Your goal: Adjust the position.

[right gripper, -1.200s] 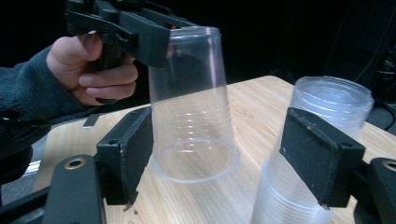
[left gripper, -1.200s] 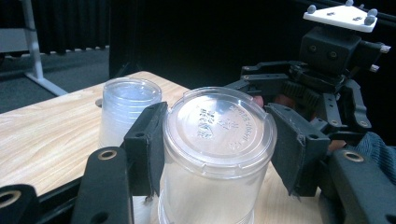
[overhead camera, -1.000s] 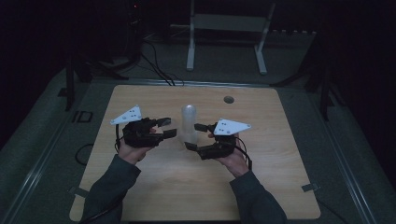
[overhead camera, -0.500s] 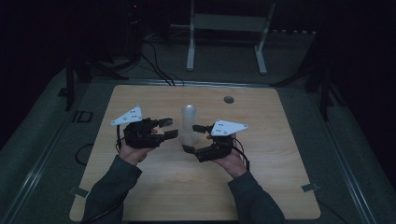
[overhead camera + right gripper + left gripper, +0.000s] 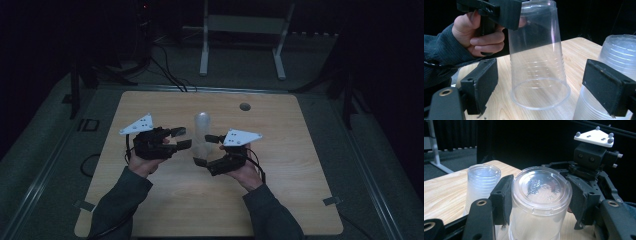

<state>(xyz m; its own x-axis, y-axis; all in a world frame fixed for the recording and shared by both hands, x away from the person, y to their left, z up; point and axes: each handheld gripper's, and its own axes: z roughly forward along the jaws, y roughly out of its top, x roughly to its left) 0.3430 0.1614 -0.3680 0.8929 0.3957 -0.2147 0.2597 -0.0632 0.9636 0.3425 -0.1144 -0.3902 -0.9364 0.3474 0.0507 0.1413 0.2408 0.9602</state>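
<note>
A clear plastic cup (image 5: 541, 187) stands upside down, and my left gripper (image 5: 540, 202) is shut on it near its closed end, both pads pressed against its wall. In the right gripper view the same cup (image 5: 539, 75) sits between the jaws of my right gripper (image 5: 545, 87). Those jaws have just been opening, and neither pad touches the cup. A stack of clear cups (image 5: 202, 131) stands upside down on the wooden table (image 5: 300, 200), just beyond both grippers. In the high view my left gripper (image 5: 180, 138) and my right gripper (image 5: 210, 150) face each other in front of it.
A small dark round spot (image 5: 245, 106) lies on the table behind the stack. A white metal stand (image 5: 240, 25) and cables (image 5: 165, 70) are on the floor past the far edge. The stack of cups (image 5: 619, 57) is close behind my right gripper's far jaw.
The right gripper's jaws have spread wider apart around the cup. Both hands and the left gripper's hold have stayed put.
</note>
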